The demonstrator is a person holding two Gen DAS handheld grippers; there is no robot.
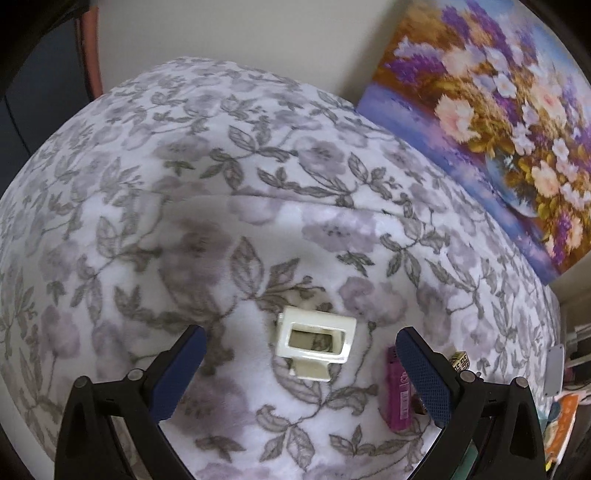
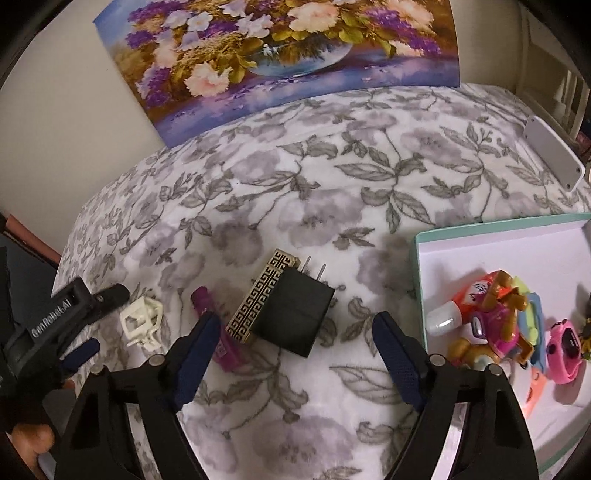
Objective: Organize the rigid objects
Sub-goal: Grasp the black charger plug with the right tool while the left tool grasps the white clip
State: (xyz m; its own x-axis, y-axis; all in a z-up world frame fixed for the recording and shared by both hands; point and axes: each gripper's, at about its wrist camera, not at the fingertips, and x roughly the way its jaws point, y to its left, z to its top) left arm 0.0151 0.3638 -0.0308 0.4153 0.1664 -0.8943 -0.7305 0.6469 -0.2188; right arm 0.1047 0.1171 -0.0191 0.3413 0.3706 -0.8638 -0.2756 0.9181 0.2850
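floral blanket (image 2: 332, 177), flower painting (image 2: 280, 48) against wall (image 1: 240, 33)

Between the blue-padded fingers (image 2: 199, 350): cream plastic hair claw (image 1: 316, 345), matte black plug adapter (image 2: 295, 315), gold-and-black key-patterned case (image 2: 260, 297), grey-floral white blanket (image 2: 332, 184).

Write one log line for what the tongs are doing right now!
left tongs: open, over white clip | right tongs: open, over black plug | box: holds toys
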